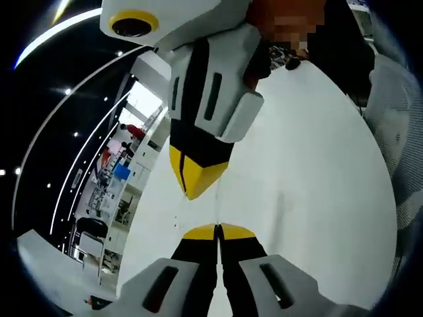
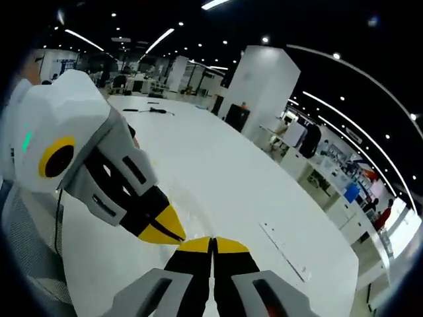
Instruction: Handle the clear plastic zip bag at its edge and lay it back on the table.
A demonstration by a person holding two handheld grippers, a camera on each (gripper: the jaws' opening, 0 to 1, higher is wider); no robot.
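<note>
above smooth white table (image 1: 310,172) — left gripper (image 1: 218,232), right gripper (image 2: 213,243) jaws pressed together.

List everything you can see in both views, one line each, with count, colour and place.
table: one, white, under both grippers
flat strip: one, pale, on the table to the right of the right gripper's tips
small items: a few, black, at the table's far end
pillar: one, white, beyond the table
clear zip bag: too faint to place
left gripper: one, white, black and yellow-tipped, jaws closed
right gripper: one, same colours, jaws closed, tip to tip with the left
</note>
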